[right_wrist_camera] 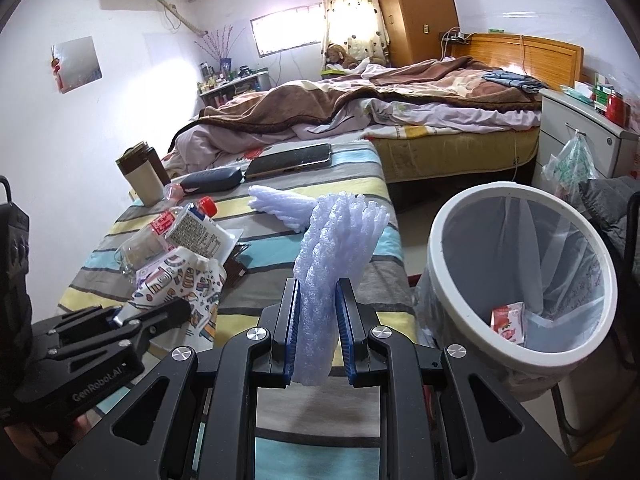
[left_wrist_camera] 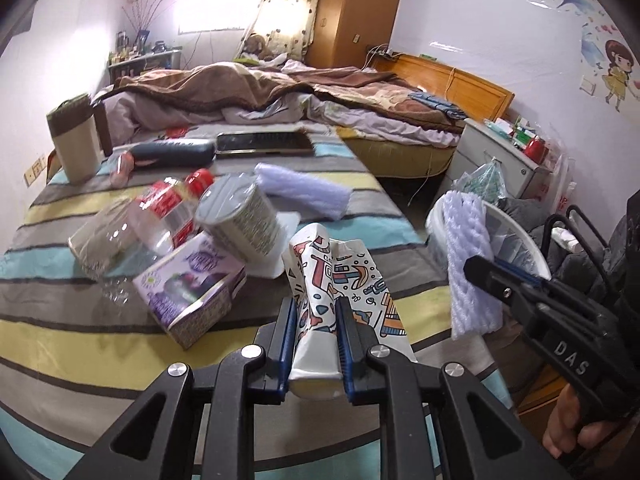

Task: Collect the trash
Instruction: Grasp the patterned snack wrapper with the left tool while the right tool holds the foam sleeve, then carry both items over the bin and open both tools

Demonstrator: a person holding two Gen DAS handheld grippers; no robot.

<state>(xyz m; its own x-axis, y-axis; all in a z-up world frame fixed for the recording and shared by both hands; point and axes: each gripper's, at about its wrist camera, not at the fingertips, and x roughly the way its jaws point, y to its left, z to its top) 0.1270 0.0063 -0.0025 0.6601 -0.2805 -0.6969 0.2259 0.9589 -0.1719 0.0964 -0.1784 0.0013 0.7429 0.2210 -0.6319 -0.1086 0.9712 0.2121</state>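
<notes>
Left gripper [left_wrist_camera: 316, 316] jaws pinch patterned carton [left_wrist_camera: 340, 280]; right gripper [right_wrist_camera: 318, 300] jaws pinch foam net [right_wrist_camera: 336, 240].

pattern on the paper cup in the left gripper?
White paper cup with colourful doodle shapes in red, blue and orange; clearest in the left wrist view.

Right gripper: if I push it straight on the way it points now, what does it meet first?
Probably the striped bedcover: the right gripper, shut on foam netting, aims down at it, left of the bin. Depth unclear.
</notes>
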